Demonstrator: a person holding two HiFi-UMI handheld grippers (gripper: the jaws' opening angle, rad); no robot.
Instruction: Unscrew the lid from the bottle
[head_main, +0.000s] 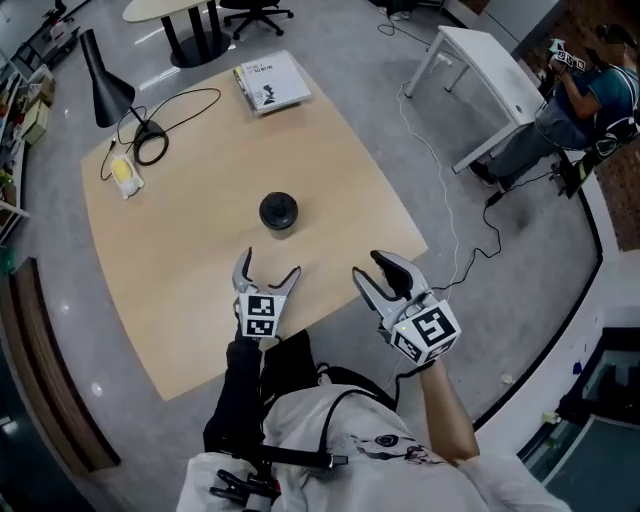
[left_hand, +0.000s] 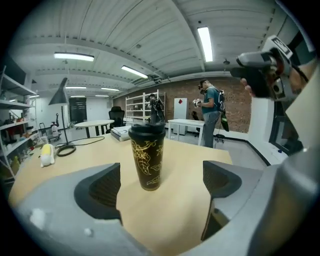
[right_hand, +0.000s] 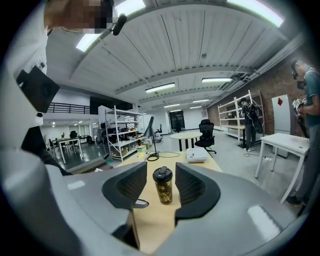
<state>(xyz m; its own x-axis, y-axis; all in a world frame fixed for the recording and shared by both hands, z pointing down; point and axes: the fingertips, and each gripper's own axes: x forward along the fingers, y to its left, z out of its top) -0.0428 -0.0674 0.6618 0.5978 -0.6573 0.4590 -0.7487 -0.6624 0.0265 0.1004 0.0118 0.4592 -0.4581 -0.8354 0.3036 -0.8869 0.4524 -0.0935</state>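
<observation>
A dark bottle with gold leaf patterns and a black lid stands upright in the middle of the wooden table. My left gripper hovers just short of it with its jaws wide open and nothing between them; in the left gripper view the bottle stands ahead of the left gripper. My right gripper is at the table's near right edge, farther from the bottle, jaws partly apart and empty. In the right gripper view the right gripper frames the distant bottle.
A black desk lamp with a coiled cable and a yellow object sit at the table's far left. A book lies at the far edge. A white table and another person are to the right.
</observation>
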